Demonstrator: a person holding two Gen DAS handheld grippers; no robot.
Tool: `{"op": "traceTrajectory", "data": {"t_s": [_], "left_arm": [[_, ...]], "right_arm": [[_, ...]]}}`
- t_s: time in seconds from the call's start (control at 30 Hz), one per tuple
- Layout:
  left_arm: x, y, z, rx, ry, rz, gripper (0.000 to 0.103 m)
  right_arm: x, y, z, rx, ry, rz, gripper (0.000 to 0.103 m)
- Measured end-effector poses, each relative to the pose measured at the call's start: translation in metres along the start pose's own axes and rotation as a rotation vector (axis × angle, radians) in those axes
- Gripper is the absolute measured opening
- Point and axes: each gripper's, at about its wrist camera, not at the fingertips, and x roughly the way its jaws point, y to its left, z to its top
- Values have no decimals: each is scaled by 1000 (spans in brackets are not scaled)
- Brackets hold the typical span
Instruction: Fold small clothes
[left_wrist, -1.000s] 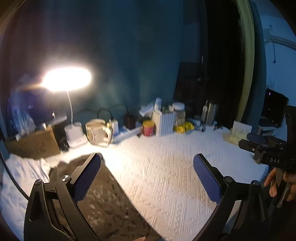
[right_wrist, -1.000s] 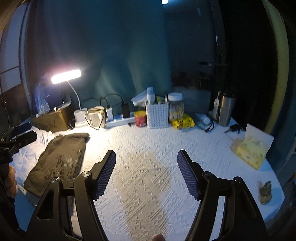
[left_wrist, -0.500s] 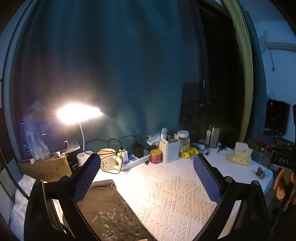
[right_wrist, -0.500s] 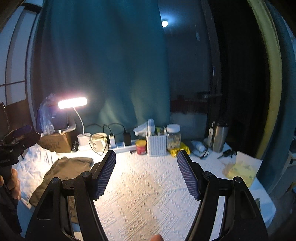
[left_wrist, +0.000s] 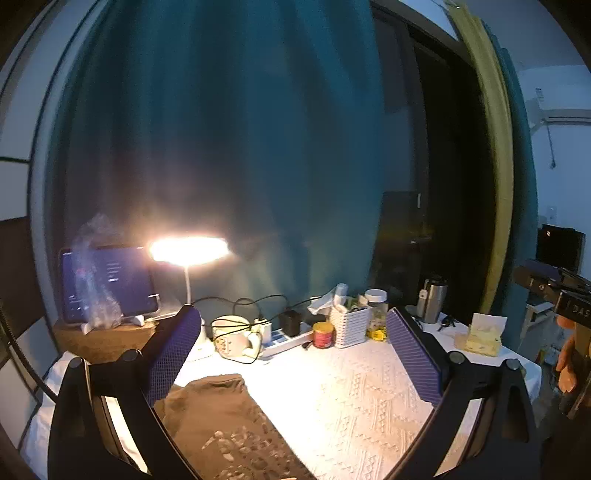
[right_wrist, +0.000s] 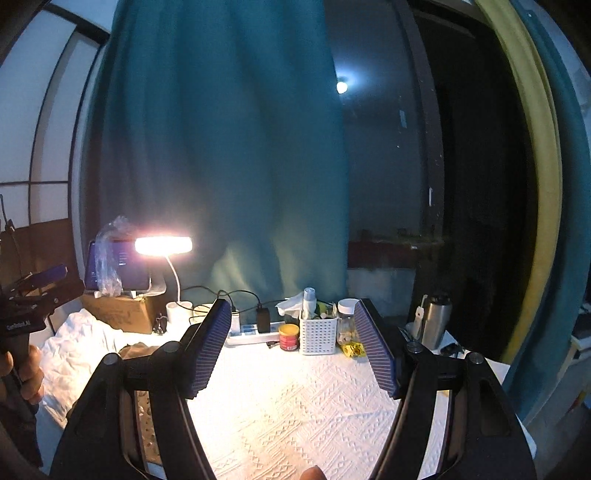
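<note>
1. The brown garment (left_wrist: 221, 417) lies flat on the white textured tablecloth (left_wrist: 354, 398), in front of the desk lamp (left_wrist: 189, 250) and a little to its left side. In the left wrist view it looks like a compact piece with a straight far edge and a pale print on top. I judge that it is already folded at least once, but its near part is cut off by the frame, so I cannot be sure.

2. The left gripper (left_wrist: 291, 360) is raised above the cloth, in front of the lamp, with its jaws spread wide and nothing between them. The garment is below its left finger and is not touched.

3. The right gripper (right_wrist: 295, 350) is also lifted, to the right of the lamp, its jaws wide apart and empty. Only a small brown corner shows in this view, beside its left finger.

4. To the left of the lamp a crumpled white fabric (right_wrist: 77, 347) is heaped near the cardboard box (right_wrist: 118, 314). Whether it is another piece to fold, I cannot tell.

5. My judgement: this garment seems near finished or finished, and no folding grip is active now. What stays is perhaps a last fold, and any further pieces.
</note>
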Motion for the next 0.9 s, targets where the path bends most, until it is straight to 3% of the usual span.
{"op": "traceTrajectory", "data": {"t_s": [0.27,0.9], "left_arm": [[2,23,-12,-53,28,62,100],[12,21,-18,-48,55,60,100]], "right_arm": [[12,15,-5,-16,30,27,72],[26,19,-19,-9,95,45,72]]}}
